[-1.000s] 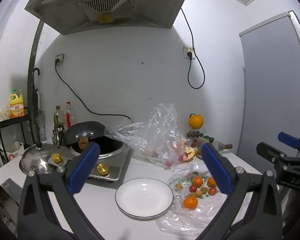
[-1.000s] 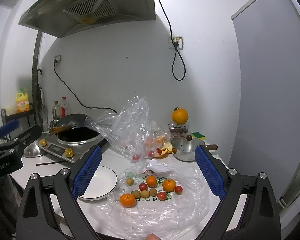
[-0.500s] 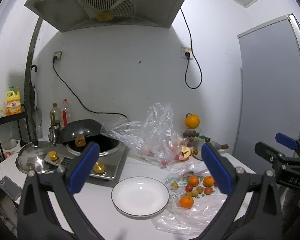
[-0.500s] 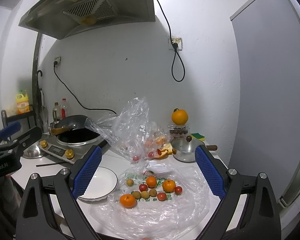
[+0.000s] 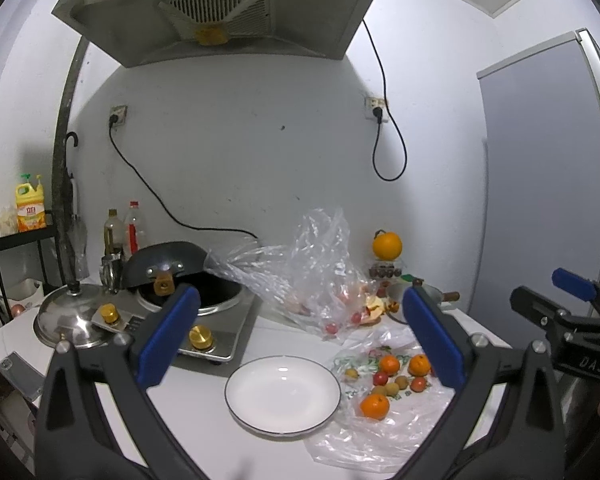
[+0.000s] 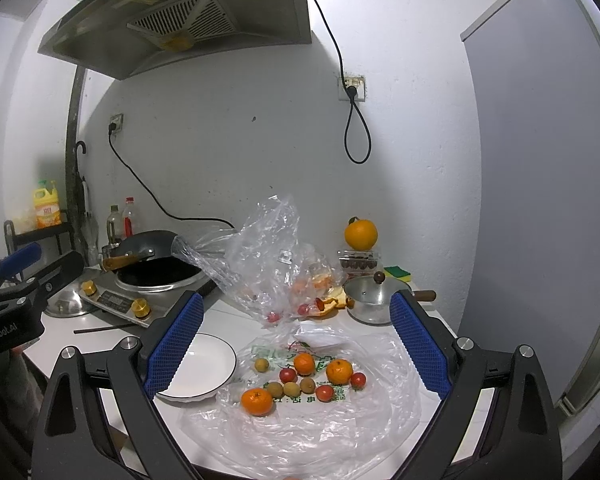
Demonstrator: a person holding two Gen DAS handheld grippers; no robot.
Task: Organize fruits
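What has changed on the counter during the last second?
Only the view of the left hand-held gripper shifted, slightly. Nothing was grasped or released: both it and the right hand-held gripper stay open and empty. The white plate remains bare, and the fruits lie unmoved on the plastic bag.

Glossy plate (image 5: 283, 392), crinkly clear plastic bag (image 6: 324, 436)

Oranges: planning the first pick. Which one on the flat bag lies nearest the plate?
The front-left orange, alone near the plate; the other two sit farther back.

plate (image 5: 283, 390): open above | crumpled bag (image 5: 300, 268): blocks behind | stove (image 5: 204, 320): left flank
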